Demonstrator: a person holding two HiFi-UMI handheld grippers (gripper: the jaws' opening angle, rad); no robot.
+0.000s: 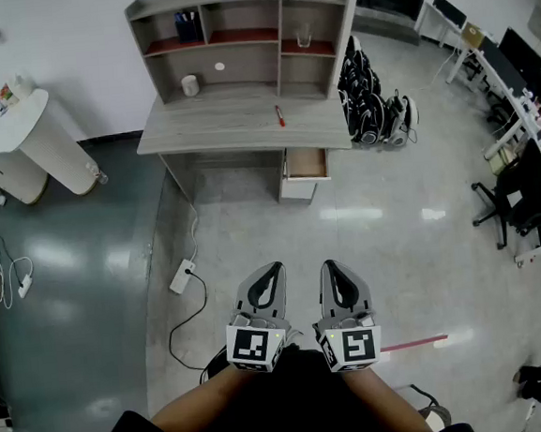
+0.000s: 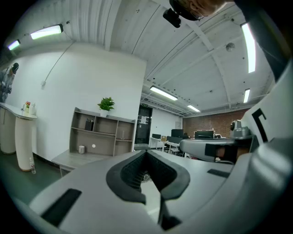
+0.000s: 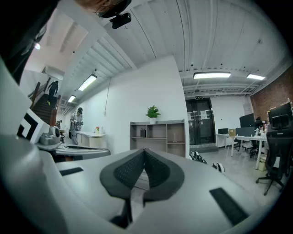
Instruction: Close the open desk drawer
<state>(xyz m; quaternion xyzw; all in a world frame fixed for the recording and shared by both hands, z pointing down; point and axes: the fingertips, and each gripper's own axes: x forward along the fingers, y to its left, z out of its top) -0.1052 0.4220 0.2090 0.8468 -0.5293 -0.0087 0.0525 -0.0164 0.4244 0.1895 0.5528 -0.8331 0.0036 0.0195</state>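
Note:
A grey wooden desk (image 1: 234, 121) with a shelf hutch (image 1: 236, 35) stands against the far wall. Its drawer (image 1: 305, 164) is pulled out under the desk's right end, showing a wooden inside. Both grippers are held level, side by side, well short of the desk. My left gripper (image 1: 273, 268) is shut with nothing in it, and my right gripper (image 1: 331, 266) is shut and empty too. The left gripper view shows the desk (image 2: 68, 157) and hutch (image 2: 98, 132) ahead past the closed jaws. In the right gripper view the hutch (image 3: 158, 137) stands straight ahead.
A red pen (image 1: 280, 115) lies on the desktop. A power strip (image 1: 182, 276) with a black cable lies on the floor left of my grippers. Black bags (image 1: 370, 98) sit right of the desk. A white counter (image 1: 24, 142) stands at left, office chairs (image 1: 519, 203) at right.

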